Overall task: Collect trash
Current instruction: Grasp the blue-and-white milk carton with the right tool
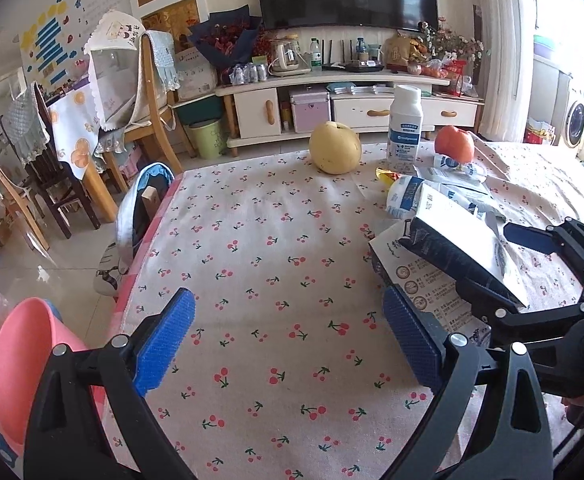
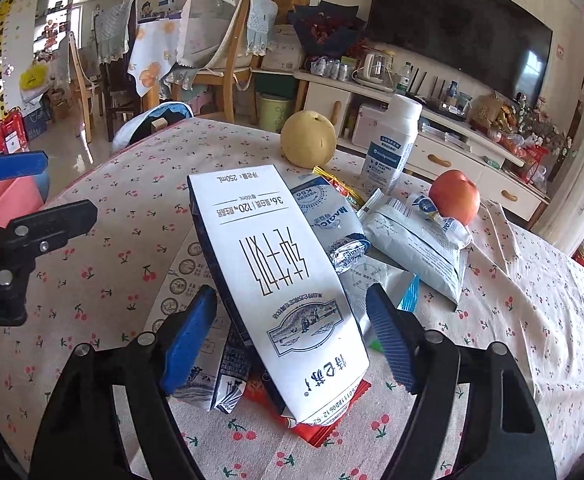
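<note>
Sitting at nine o'clock off the desk (image 1: 252, 240) edge: a pink bin (image 1: 24, 368), likely the drop point. Hovering with fingers spread and holding nothing — the left gripper (image 1: 288, 344). Straddling the white milk carton (image 2: 280, 280) at twelve o'clock, fingers spread on either side, not clearly pressing — the right gripper (image 2: 288, 344). Risking a slip: carton tilted, resting on a red wrapper (image 2: 324, 424) and loose packets (image 2: 412, 240), so closing off-centre could twist it free. Looking flattened, creased, printed in dark characters. Staying clear of the pear (image 2: 308, 140) and apple (image 2: 454, 196) at one o'clock.
</note>
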The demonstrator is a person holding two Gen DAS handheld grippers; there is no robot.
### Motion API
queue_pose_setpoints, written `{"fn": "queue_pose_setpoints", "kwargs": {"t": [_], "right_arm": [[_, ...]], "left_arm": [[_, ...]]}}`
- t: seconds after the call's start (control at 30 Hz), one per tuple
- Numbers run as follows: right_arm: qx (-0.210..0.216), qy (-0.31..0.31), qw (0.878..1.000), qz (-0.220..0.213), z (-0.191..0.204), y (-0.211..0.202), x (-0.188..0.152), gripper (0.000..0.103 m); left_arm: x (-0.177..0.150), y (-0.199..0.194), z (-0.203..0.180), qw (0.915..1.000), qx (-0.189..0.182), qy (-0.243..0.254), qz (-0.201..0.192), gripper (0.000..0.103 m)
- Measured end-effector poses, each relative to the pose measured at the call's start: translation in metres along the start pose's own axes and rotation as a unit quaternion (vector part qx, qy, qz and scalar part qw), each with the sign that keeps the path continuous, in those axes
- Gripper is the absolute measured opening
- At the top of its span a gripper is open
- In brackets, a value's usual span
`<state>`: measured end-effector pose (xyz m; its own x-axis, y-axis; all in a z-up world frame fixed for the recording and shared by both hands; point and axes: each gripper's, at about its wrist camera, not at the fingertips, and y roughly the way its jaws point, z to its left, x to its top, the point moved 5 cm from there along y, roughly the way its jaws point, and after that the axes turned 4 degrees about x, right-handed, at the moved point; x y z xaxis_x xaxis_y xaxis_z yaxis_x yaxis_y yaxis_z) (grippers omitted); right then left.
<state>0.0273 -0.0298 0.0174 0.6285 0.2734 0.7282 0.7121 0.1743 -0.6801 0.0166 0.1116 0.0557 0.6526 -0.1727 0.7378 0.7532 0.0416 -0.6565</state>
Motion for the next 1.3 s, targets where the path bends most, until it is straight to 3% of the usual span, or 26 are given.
{"fn": "queue_pose_setpoints", "kwargs": {"t": [0.2, 0.47, 0.5, 0.67, 1.07, 1.3], "right_arm": [[0.021, 0.004, 1.000, 0.010, -0.001, 0.005, -0.001, 0.076], [0.038, 0.029, 0.999, 0.007, -0.012, -0.004, -0.002, 0.063], [0.038, 0.033, 0.999, 0.003, -0.014, -0.008, -0.002, 0.050], [0.044, 0.064, 0.997, -0.009, -0.032, -0.023, -0.002, 0.035], [0.042, 0.157, 0.987, 0.003, -0.079, -0.033, -0.021, 0.025], [0.044, 0.204, 0.978, 0.023, -0.096, -0.029, -0.033, 0.030]], "left_arm": [[-0.002, 0.002, -0.008, 0.9980, -0.055, -0.026, 0.015, 0.095], [-0.007, 0.008, -0.021, 0.9933, -0.100, -0.045, 0.036, 0.095], [-0.008, 0.009, -0.023, 0.9927, -0.104, -0.046, 0.040, 0.095], [-0.011, 0.016, -0.035, 0.9885, -0.130, -0.054, 0.055, 0.095], [-0.018, 0.025, -0.077, 0.9860, -0.150, -0.014, 0.071, 0.095], [-0.003, 0.025, -0.072, 0.9885, -0.143, -0.017, 0.047, 0.095]]}}
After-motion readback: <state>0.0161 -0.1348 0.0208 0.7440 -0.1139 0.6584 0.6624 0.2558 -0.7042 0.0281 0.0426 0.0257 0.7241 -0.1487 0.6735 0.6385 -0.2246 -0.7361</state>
